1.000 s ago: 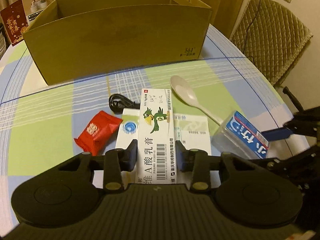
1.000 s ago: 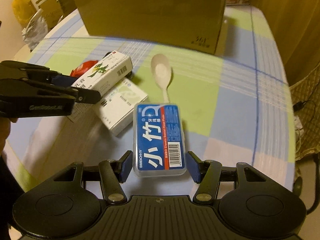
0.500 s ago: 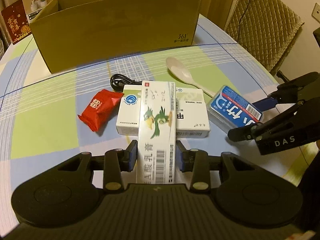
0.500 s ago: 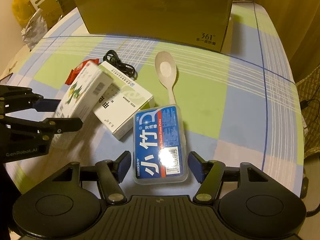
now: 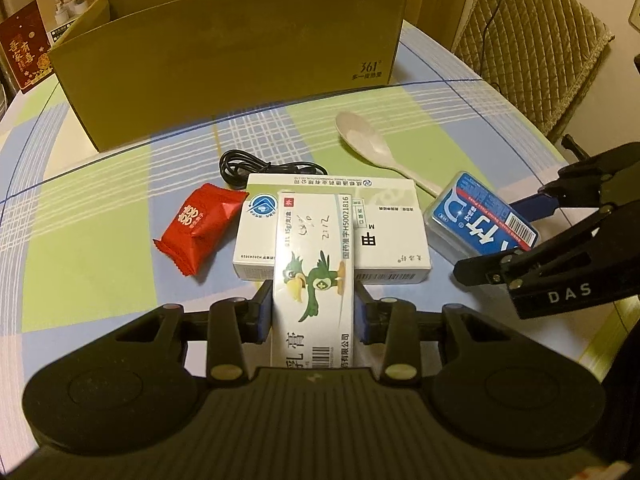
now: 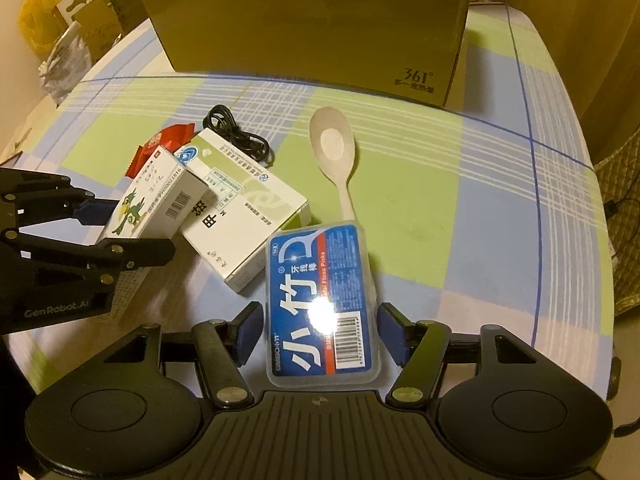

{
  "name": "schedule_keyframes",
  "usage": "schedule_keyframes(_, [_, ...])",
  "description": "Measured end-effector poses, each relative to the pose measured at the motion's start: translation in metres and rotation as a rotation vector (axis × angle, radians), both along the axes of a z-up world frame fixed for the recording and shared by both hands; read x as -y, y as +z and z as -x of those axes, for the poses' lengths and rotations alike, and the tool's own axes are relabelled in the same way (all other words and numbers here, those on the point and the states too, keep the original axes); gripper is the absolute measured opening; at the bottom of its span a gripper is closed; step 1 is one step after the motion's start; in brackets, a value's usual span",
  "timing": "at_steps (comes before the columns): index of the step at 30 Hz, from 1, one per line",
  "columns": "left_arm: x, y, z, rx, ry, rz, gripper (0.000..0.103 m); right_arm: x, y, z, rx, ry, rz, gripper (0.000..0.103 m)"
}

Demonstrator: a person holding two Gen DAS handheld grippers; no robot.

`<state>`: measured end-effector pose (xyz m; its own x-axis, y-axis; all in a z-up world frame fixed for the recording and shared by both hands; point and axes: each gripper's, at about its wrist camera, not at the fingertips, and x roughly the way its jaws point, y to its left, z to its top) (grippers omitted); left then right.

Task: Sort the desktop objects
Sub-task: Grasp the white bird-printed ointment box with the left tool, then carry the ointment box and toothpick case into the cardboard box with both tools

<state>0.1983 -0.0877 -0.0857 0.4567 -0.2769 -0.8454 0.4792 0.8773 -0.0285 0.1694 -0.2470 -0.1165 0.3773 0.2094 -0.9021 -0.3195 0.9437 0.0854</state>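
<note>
Left hand-held gripper point(image 5: 313, 312) clamped on ointment carton point(image 5: 314, 276), long axis running straight ahead between the pads, far end over white medicine box point(image 5: 332, 228) lying crosswise on desk point(image 5: 80, 208). Right hand-held gripper point(image 6: 320, 332) straddling floss-pick case point(image 6: 322, 304), pads just beside its long edges, contact uncertain; case axis likewise pointing forward. Beyond: red snack packet point(image 5: 198, 226), black cable point(image 5: 256, 166), spoon point(image 6: 334, 152). Farthest, cardboard box point(image 5: 228, 52), open-topped, dead ahead of both loads; left side marginally nearer, by judgement.
</note>
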Motion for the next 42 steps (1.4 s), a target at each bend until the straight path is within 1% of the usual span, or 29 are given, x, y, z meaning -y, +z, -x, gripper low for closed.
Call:
schedule_keyframes(2, [0.000,0.000,0.000,-0.002,0.000,-0.001,0.033,-0.001,0.000,0.000,0.003,-0.002,0.002,0.060])
schedule_keyframes(3, [0.000,0.000,0.000,-0.001,0.000,-0.001,0.033,-0.002,-0.001,0.000,0.006,-0.002,0.007,0.056])
schedule_keyframes(8, [-0.003,0.000,0.000,-0.016,0.013,0.007,0.033,-0.002,0.001,0.004,0.023,-0.012,0.012,0.055])
schedule_keyframes(15, [-0.015,0.007,0.003,-0.028,0.044,0.032,0.033,0.004,0.012,0.009,0.042,-0.041,-0.012,0.055])
schedule_keyframes(20, [-0.020,0.018,0.009,-0.020,0.053,0.045,0.033,0.003,0.024,0.016,0.062,-0.046,-0.024,0.055])
schedule_keyframes(33, [-0.031,0.050,0.026,0.031,0.053,0.062,0.033,-0.007,0.062,0.033,0.133,-0.057,-0.039,0.055])
schedule_keyframes(42, [-0.041,0.077,0.032,0.067,0.061,0.072,0.033,-0.018,0.086,0.037,0.180,-0.041,-0.047,0.055])
